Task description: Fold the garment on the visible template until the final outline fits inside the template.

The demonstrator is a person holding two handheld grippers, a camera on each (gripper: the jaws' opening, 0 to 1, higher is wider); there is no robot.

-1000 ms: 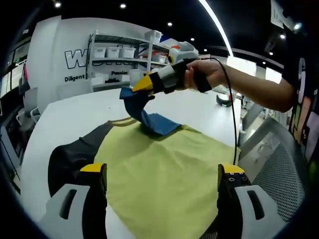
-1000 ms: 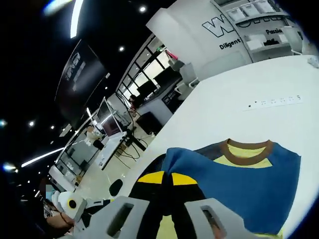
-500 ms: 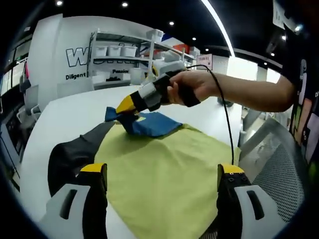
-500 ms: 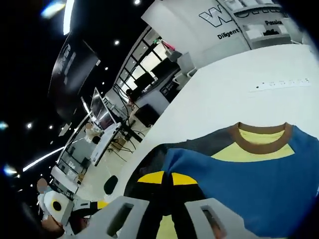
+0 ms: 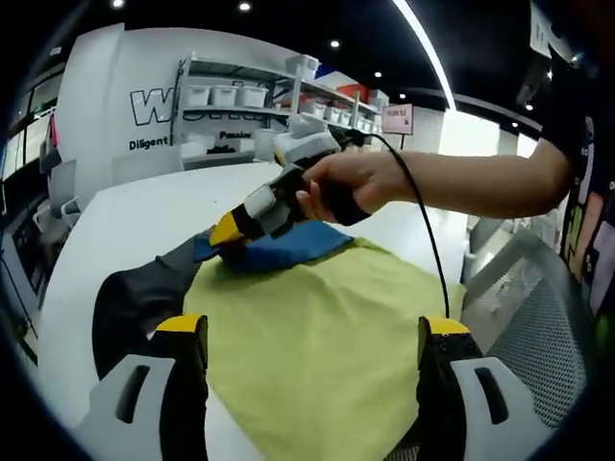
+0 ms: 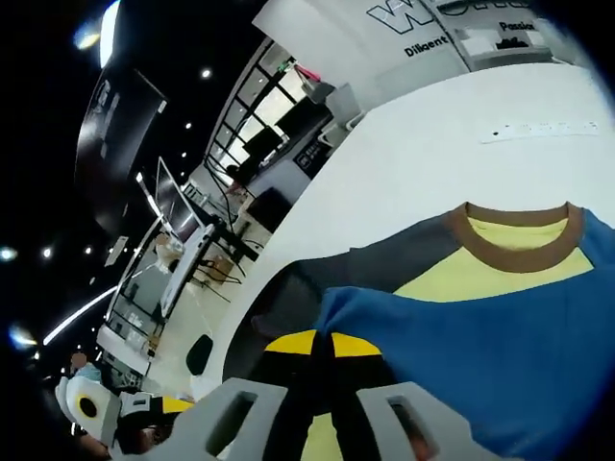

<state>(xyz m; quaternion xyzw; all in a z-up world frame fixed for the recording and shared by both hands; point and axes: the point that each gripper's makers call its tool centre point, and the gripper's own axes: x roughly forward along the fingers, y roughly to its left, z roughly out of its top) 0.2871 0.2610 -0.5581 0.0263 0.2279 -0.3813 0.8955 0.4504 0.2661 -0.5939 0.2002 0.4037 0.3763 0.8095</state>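
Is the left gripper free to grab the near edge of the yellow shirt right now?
Probably yes. The left gripper is open, with the yellow shirt lying flat between its jaws. The right gripper works at the far blue sleeve.

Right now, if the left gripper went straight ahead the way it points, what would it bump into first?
Probably the yellow shirt body, spread flat between and beyond the open left gripper; depth is hard to judge, so it might skim above it.

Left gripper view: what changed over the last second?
The right gripper, shut on the blue sleeve, came down from above the shirt and carried the sleeve low over the yellow shirt, flattening the fold. The left gripper stayed open and hovering; the dark sleeve and white table are unchanged.
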